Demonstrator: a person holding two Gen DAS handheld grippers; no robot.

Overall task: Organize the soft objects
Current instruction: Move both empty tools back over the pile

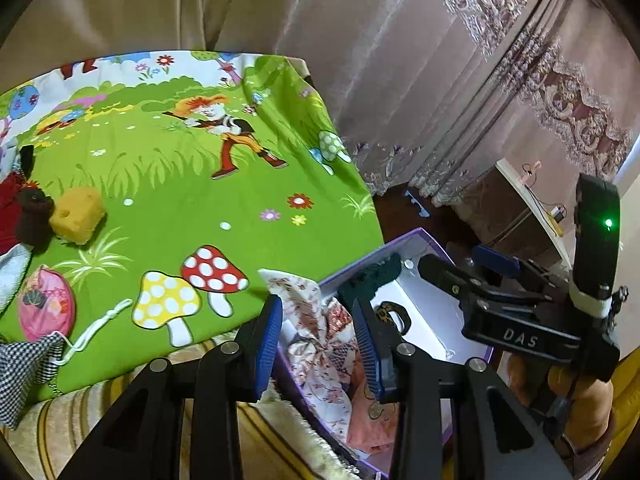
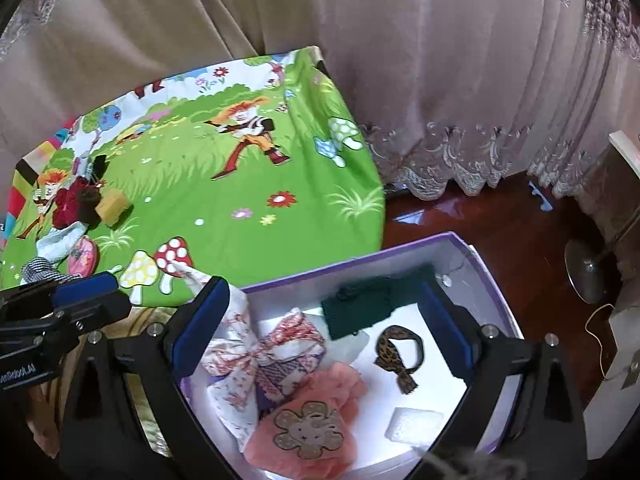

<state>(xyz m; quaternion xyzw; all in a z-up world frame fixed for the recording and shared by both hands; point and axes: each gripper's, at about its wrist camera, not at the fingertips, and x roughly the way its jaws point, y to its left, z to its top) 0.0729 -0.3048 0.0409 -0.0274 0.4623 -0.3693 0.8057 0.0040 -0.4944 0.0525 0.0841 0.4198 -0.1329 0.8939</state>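
purple-rimmed box (image 2: 496, 280) of soft cloths under both grippers, left gripper (image 1: 318, 332) and right gripper (image 2: 340, 320) jaws released

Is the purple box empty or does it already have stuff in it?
Not empty: the purple box holds a floral cloth, green knit and leopard band.

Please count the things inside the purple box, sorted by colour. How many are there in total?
Dark green: 1, knitted piece
Pink: 1, garment with flower patch
Patterned white and red: 1, cloth
Leopard print: 1, band
White: 1, foam pad
Total: 5
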